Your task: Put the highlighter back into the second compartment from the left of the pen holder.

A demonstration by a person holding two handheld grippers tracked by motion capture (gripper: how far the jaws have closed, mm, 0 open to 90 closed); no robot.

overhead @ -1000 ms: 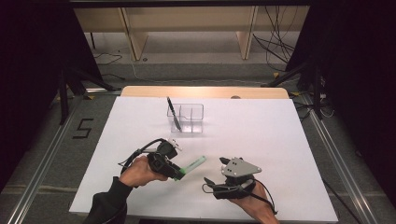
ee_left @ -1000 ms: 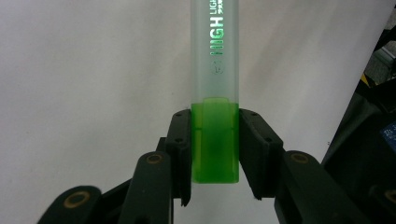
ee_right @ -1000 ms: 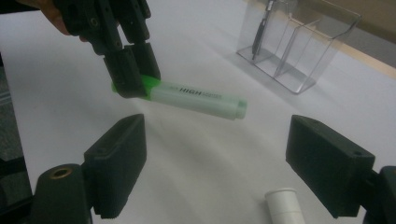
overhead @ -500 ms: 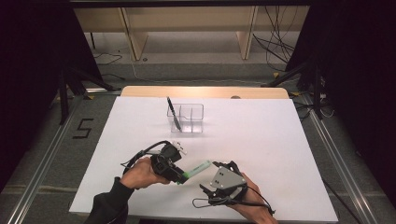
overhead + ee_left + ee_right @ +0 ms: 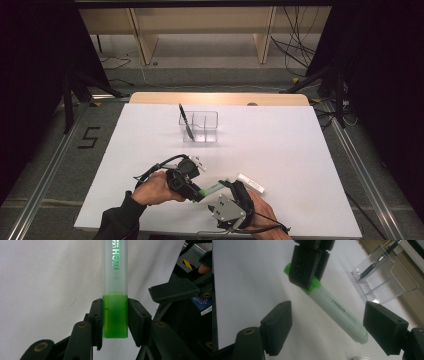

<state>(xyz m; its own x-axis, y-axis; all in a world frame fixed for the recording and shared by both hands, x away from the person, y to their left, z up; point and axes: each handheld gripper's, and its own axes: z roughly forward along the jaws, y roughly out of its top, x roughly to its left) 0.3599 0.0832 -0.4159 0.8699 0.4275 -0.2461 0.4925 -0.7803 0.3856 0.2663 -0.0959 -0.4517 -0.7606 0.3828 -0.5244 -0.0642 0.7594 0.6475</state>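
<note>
A highlighter (image 5: 212, 188) with a frosted barrel and a green tail end hangs low over the white table (image 5: 280, 150). My left gripper (image 5: 196, 192) is shut on the green end (image 5: 115, 315), one pad on each side. In the right gripper view the barrel (image 5: 337, 308) runs slantwise between my right gripper's (image 5: 329, 307) wide-open jaws, which do not touch it. In the high view the right gripper (image 5: 233, 186) sits at the barrel's free end. Its grey plate (image 5: 226, 210) faces up.
A clear compartment organizer (image 5: 201, 128) stands at the table's far middle with a black pen (image 5: 185, 120) leaning in it. A small white oblong piece (image 5: 250, 183) lies just right of the right gripper. The table's front edge is close below both hands.
The right gripper has moved left toward the highlighter and turned, so its open jaws now flank the barrel's free end. The left gripper has kept its hold and hardly moved.
</note>
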